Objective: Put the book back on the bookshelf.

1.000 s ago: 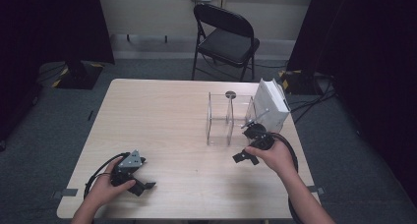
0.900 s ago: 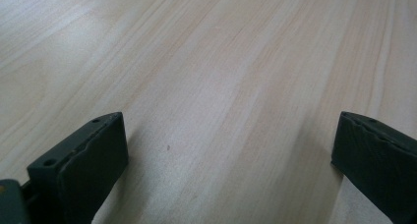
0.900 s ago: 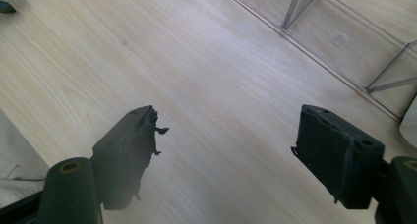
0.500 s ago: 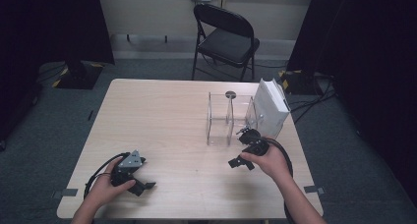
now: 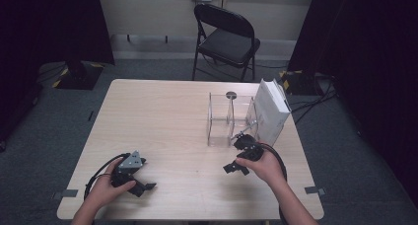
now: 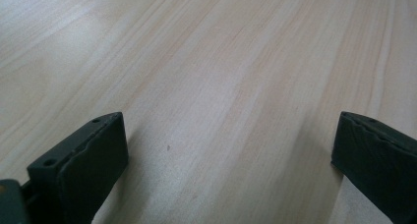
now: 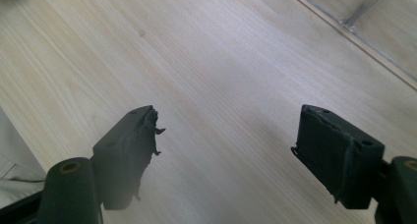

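The right hand-held gripper [image 5: 238, 158] was seen low over the tabletop [image 5: 162, 121], just in front of the clear acrylic stand [image 5: 230, 117] and near the white box [image 5: 272, 111] that leaned at the stand's right side. Its jaws were spread wide with only bare wood between them, so nothing was held. The left hand-held gripper [image 5: 138, 179] was rested near the front left corner of the tabletop, well apart from the stand, jaws likewise wide and empty.

The step in hand was judged to be an approach or a pause beside the stand and box, with no grasp begun. For a next move, the right hand-held gripper would need to be raised and turned toward the stand or the box, and its jaws set around an edge before being closed.

In the right gripper view, a corner of the stand's base [image 7: 364, 17] was cut off at the upper edge. The small dark disc [image 5: 230, 94] on top of the stand was too small to identify. The torn pad on one right jaw was noted; how the box was supported could not be made out
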Tool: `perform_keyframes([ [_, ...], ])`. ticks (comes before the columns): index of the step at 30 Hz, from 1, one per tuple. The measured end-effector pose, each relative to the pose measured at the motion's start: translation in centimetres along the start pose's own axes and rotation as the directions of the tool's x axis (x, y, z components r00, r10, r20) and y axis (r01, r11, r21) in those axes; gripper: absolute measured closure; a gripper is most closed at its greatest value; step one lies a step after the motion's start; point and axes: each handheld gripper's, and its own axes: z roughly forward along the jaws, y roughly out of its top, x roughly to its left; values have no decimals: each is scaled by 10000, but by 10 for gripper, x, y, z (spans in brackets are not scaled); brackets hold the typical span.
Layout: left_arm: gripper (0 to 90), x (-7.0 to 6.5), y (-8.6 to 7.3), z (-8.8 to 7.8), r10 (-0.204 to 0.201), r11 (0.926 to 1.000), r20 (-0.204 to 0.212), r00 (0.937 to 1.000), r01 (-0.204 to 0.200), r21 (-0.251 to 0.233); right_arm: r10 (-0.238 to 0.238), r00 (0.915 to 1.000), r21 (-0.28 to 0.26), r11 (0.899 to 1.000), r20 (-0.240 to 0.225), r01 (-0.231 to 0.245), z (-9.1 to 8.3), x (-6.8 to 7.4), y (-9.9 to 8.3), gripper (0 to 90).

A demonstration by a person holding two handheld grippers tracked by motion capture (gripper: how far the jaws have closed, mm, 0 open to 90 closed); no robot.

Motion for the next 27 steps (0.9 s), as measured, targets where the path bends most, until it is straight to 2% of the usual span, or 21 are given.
perform_keyframes([
  [11,0,0,0,0,4,10000,-1,10000,-4,1,10,9995,-3,10000,-300,-10,11,4,0,220],
  [27,0,0,0,0,0,10000,3,10000,0,4,-71,9988,-76,9999,-492,68,25,8,-1,222],
])
